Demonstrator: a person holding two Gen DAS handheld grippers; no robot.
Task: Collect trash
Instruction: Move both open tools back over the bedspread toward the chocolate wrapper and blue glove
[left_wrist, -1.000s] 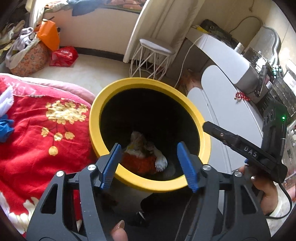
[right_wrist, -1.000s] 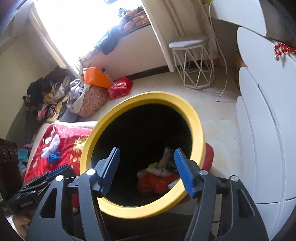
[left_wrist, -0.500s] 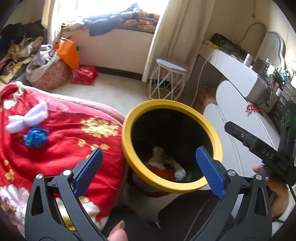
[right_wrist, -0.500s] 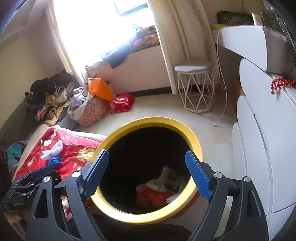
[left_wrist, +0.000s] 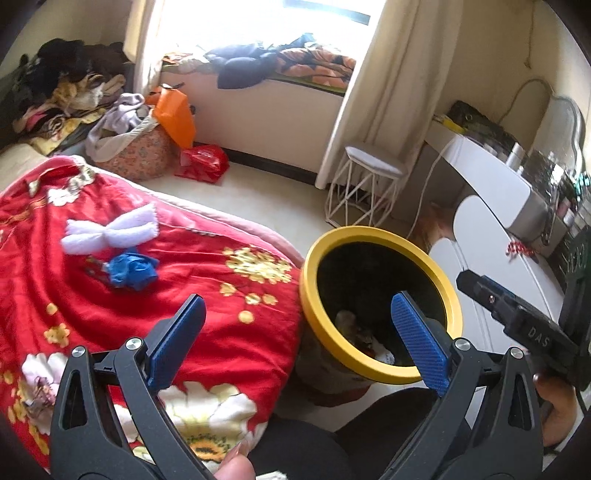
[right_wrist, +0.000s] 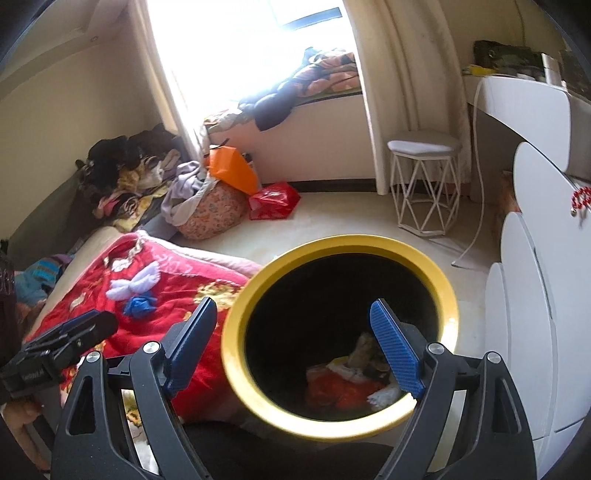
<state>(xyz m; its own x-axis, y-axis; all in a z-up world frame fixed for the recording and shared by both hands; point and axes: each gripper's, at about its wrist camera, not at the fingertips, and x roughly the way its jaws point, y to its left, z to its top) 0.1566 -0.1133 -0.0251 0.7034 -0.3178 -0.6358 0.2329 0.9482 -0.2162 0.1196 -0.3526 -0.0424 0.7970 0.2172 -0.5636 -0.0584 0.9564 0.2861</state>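
Observation:
A black bin with a yellow rim stands on the floor beside the bed. Red, orange and white trash lies at its bottom. On the red flowered blanket lie a crumpled blue piece and a white bow-shaped piece. My left gripper hangs open above the blanket's edge and the bin's left rim, with nothing between its fingers. My right gripper is open and empty over the bin's mouth. Each gripper shows at the edge of the other's view.
White rounded drawers stand right of the bin. A white wire stool with a cable beside it is behind the bin. A red bag, an orange bag and a floral bag of clothes sit under the window.
Both grippers have drawn back and risen from the bin's mouth, and their jaws have spread wider. The left view has swung left, bringing more of the blanket and its two pieces into sight.

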